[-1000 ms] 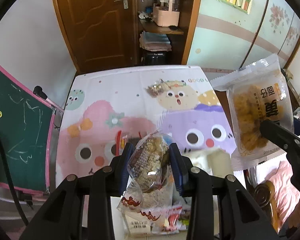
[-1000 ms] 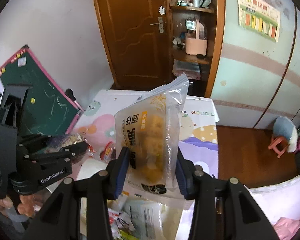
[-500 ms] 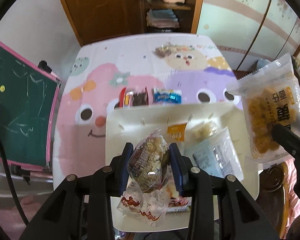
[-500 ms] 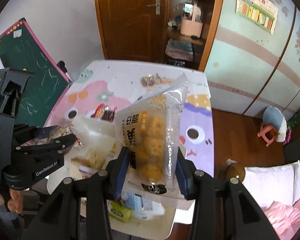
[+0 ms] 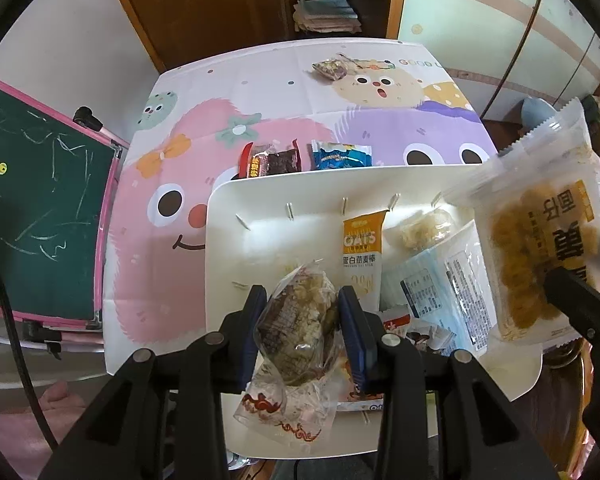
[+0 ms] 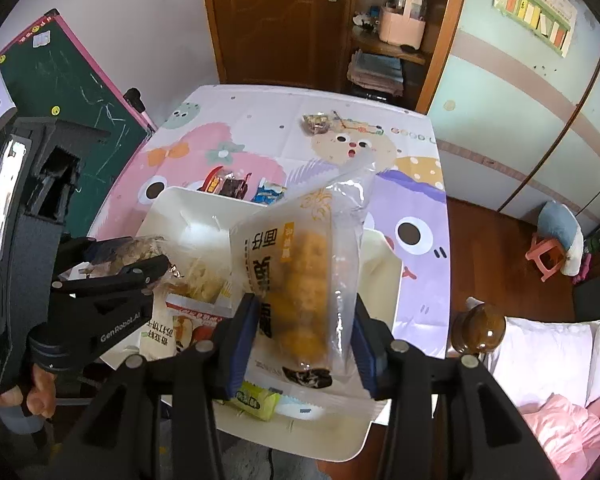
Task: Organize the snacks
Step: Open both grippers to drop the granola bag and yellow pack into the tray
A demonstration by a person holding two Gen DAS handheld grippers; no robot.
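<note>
Left gripper [image 5: 302,320] clamped on a clear-wrapped brown snack [image 5: 300,316], held above the white tray [image 5: 228,248]. Right gripper [image 6: 304,332] pinching a yellow biscuit bag [image 6: 300,276] upright, over the tray's right side. Beyond both tools, small wrapped candies [image 5: 272,160] on the tablecloth [image 5: 260,92].

The white tray's [image 5: 228,240] left half lay bare, open from above. Its right half was crowded with an oat bar [image 5: 362,248] and a blue-printed packet [image 5: 440,280]. Two wrapped snacks [image 5: 272,160] blocked the worktop [image 5: 260,92] just behind the tray.
</note>
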